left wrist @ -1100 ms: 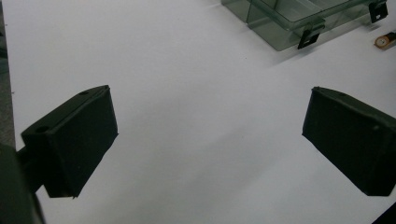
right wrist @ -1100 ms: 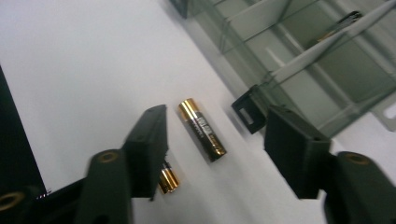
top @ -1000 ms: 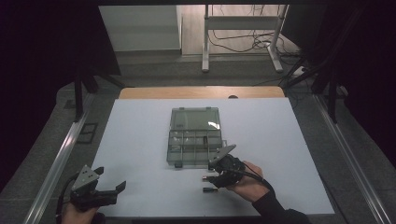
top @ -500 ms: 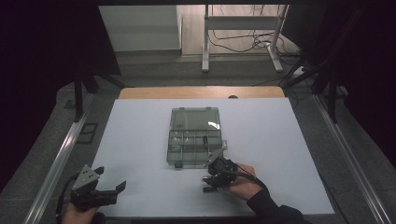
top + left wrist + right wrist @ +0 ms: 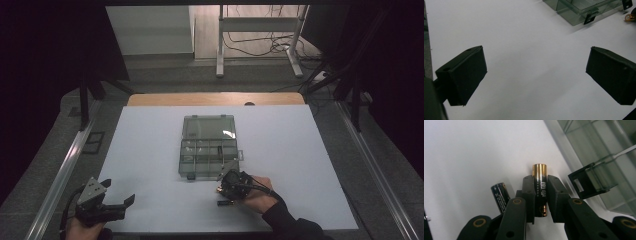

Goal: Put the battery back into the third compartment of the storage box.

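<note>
Two batteries near the organiser box's [image 5: 208, 145] front edge: your right gripper [image 5: 540, 195] has just closed on one battery [image 5: 540, 188], other battery [image 5: 501, 196] lies beside. Left gripper [image 5: 536, 75] open, empty.

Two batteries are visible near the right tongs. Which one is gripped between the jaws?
The battery with the gold end is clamped in the right tongs. The other battery, all black from here, lies free on the white table beside them.

You are working in a lab recording bay. The white-topped desk [image 5: 150, 150] sits between metal rails [image 5: 60, 175] in a dark surround; loose cables [image 5: 255, 47] trail under a stand [image 5: 257, 30] behind.
</note>
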### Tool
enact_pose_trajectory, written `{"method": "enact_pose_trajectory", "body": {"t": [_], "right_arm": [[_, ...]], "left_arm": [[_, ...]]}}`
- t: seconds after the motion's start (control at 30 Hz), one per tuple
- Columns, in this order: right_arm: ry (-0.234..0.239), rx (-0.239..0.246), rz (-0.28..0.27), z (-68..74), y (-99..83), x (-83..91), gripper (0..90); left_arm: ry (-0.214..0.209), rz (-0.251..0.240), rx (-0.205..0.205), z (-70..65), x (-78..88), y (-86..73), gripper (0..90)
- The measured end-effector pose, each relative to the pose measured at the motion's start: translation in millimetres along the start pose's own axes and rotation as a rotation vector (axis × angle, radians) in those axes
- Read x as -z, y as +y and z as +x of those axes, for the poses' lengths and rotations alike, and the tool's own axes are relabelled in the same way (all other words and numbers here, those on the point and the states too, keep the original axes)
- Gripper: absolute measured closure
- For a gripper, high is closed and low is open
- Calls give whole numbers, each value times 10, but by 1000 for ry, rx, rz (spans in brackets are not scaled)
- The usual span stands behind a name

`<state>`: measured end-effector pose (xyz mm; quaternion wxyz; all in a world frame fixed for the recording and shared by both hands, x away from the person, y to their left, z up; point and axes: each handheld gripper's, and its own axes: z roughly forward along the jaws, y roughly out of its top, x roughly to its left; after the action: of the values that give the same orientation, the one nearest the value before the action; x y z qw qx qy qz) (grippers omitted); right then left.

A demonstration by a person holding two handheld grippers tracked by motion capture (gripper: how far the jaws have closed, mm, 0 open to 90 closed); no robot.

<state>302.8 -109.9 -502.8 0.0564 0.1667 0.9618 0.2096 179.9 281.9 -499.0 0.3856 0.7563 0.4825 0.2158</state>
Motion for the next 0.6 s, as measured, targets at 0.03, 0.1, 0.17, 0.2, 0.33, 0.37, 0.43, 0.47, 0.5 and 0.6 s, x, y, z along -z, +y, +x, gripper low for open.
{"method": "enact_pose_trajectory", "body": {"t": [0.03,0.1,0.17,0.2,0.33,0.37,0.43,0.47,0.5,0.6], "right_arm": [[1,2,-6,-2,3,15,765],[3,-5,-29,-1,14,57,765],[5,-11,-56,-4,29,106,765],[3,-14,-62,-5,33,118,765],[5,-40,-87,-23,46,165,765],[6,-45,-95,-27,50,184,765],[3,-47,-110,-35,55,216,765],[2,-46,-115,-38,57,231,765],[-1,-44,-117,-38,61,248,765],[-17,-39,-128,-45,67,283,765]], "left_arm": [[0,0,1,1,1,-1,36],[1,1,2,2,3,-3,36],[1,1,1,2,6,-5,36],[1,1,2,2,8,-7,36],[1,0,4,1,12,-10,36],[0,0,4,1,13,-10,36],[1,1,2,-1,11,-8,36],[1,1,1,-2,11,-7,36],[1,2,1,-3,11,-7,36],[2,2,1,-4,12,-9,36]]}}
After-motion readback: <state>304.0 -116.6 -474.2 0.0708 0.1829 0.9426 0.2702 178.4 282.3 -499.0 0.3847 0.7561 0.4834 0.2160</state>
